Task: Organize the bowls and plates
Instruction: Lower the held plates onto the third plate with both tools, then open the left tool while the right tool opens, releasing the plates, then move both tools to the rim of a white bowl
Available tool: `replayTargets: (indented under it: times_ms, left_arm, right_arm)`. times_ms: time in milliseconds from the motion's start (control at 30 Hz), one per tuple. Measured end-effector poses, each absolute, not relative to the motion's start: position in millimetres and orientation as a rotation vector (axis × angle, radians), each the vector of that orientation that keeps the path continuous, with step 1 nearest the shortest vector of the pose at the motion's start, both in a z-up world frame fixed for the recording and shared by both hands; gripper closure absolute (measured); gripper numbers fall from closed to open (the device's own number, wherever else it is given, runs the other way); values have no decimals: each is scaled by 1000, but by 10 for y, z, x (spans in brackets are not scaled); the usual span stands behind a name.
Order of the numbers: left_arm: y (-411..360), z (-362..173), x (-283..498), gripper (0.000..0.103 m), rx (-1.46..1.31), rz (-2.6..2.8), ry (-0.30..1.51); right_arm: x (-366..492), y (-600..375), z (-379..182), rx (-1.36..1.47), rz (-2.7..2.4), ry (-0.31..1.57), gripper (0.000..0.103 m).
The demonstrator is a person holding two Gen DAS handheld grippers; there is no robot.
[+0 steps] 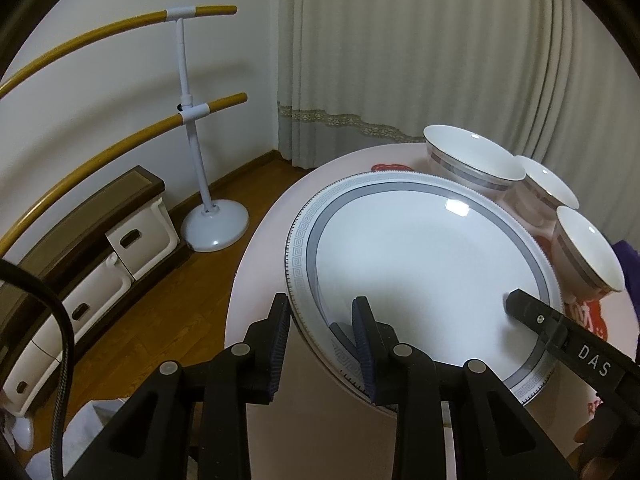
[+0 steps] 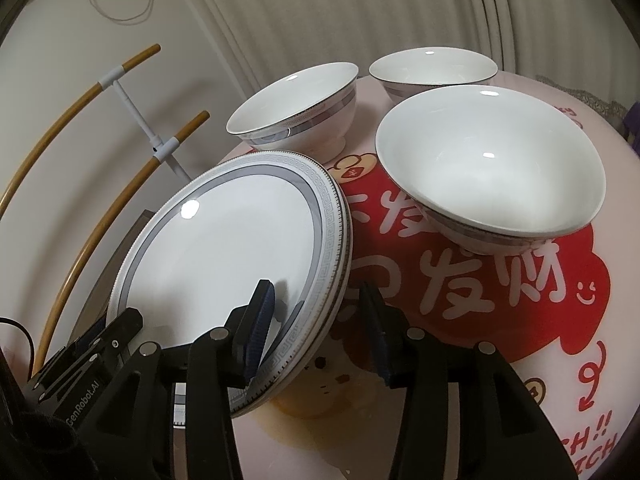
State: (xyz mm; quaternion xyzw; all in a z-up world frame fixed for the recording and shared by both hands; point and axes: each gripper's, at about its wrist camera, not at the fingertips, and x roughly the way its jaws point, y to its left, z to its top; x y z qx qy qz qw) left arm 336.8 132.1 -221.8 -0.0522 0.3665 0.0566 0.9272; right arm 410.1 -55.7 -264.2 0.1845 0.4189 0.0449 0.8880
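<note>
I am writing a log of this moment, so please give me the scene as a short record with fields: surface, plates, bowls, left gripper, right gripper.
surface: round table with pink cover, red cartoon print
plates: stack of plates with grey key-pattern rim, at the table's left edge
bowls: three white bowls, upright, apart, none nested
left gripper: left gripper open, jaws astride the plates' near rim
right gripper: right gripper open, jaws astride the plates' right rim

"DAS" is printed on the right gripper, "GenRobot.AI" on the left gripper, and "发财" plus a partial "CH!! ICH" on the tablecloth.
</note>
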Motion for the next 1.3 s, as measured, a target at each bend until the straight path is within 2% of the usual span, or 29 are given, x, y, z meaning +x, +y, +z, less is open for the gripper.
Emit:
replayTargets:
  times_ms: [300, 367, 633, 733, 800, 867, 967, 1167, 1300]
  left_arm:
    - [1320, -2113, 3171, 71, -121, 118, 748]
    - [1305, -2078, 3106, 63, -118, 126, 740]
    - [1164, -1889, 2765, 44, -106, 124, 693]
    - [989, -1796, 2602, 33, -87, 83, 667]
    - [873, -1762, 2520, 32, -75, 62, 653]
    - [740, -1738, 2439, 26, -61, 28, 647]
    - [527, -1705, 2313, 24, -41, -28, 644]
    - [202, -1596, 2200, 10, -8, -124, 638]
    - [98, -1532, 2253, 9, -21, -167, 652]
  right_arm:
    - [3854, -644, -2504, 382, 94, 849, 56]
    - [3760, -671, -2436, 379, 93, 838, 55]
    - [3291, -877, -2218, 372, 62, 797, 48]
    - [3086, -999, -2149, 370, 51, 780, 44]
    - [2958, -1069, -2100, 365, 46, 767, 42]
    - [2819, -1151, -2049, 362, 34, 752, 39]
    - [2663, -1305, -2002, 362, 13, 741, 28]
    - [2420, -1560, -1932, 372, -23, 718, 27]
    - [2355, -1707, -1881, 382, -38, 695, 25]
